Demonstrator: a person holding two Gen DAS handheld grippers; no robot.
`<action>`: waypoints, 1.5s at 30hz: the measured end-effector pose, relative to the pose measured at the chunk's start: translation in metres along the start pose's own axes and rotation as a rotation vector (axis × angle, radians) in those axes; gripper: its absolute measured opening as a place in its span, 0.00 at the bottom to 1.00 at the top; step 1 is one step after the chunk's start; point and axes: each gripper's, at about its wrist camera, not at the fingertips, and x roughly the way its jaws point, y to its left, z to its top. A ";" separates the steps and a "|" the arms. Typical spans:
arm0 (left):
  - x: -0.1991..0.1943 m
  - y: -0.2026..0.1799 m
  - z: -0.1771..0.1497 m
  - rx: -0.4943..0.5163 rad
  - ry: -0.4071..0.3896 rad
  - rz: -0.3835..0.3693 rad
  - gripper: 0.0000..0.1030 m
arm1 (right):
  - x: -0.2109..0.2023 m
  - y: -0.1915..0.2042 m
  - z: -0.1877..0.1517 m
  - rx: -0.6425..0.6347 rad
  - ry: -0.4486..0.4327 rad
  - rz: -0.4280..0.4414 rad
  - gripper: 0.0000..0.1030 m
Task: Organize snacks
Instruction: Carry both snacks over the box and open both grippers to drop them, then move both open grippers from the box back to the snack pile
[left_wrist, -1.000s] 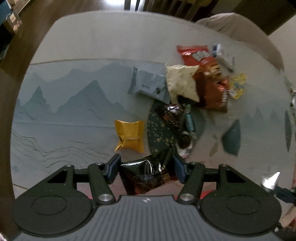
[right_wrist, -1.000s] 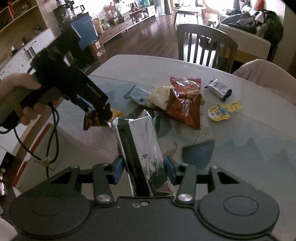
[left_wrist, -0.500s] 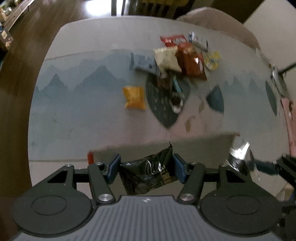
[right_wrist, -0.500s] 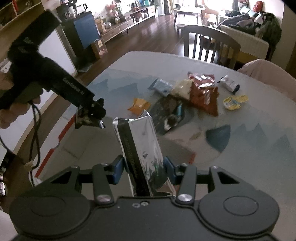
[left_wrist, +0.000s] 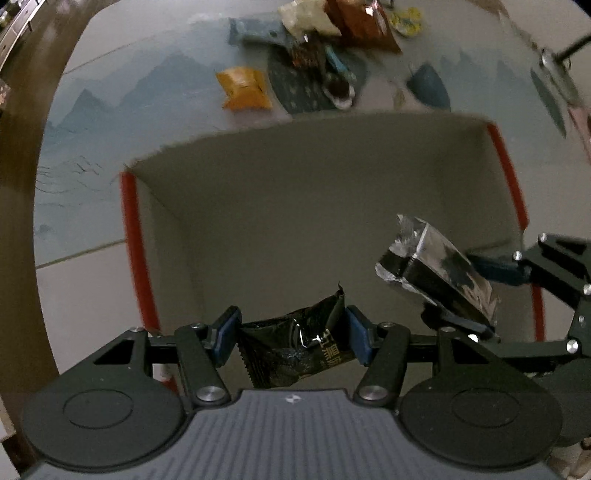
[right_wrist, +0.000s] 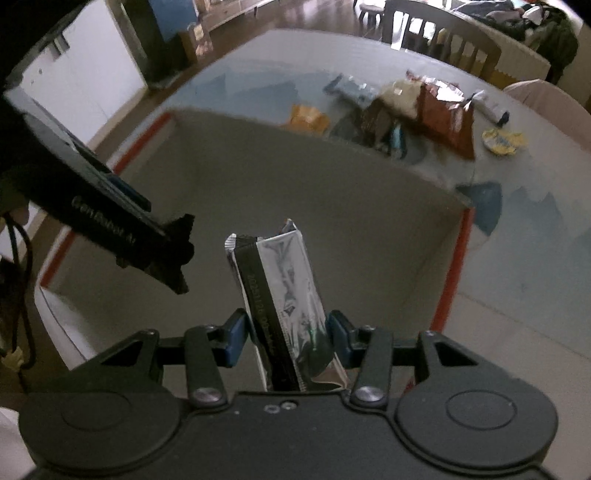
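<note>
Hovering over an empty cardboard box (left_wrist: 332, 206), the left tool (left_wrist: 291, 334) grips a black packet (left_wrist: 295, 354), the right tool (right_wrist: 286, 334) a silver pouch (right_wrist: 284, 291); next, releasing both inside.

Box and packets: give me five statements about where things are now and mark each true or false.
1. The left tongs are shut on a black packet. True.
2. The right tongs hold nothing. False: they grip a silver packet.
3. Both packets hang over the open box. True.
4. An orange packet lies inside the box. False: it lies on the table, beyond the box's far wall.
5. The table holds no more snacks. False: a pile of snacks lies beyond the box, with a yellow packet beside it.
</note>
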 end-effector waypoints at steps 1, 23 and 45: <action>0.005 -0.003 -0.002 0.010 0.006 0.011 0.59 | 0.004 0.002 -0.002 -0.004 0.009 -0.008 0.46; 0.048 -0.008 -0.014 0.032 0.113 0.032 0.62 | 0.055 0.014 -0.013 -0.011 0.117 -0.030 0.46; -0.033 0.013 -0.028 -0.006 -0.119 -0.073 0.63 | -0.039 -0.003 -0.013 0.091 -0.100 0.024 0.74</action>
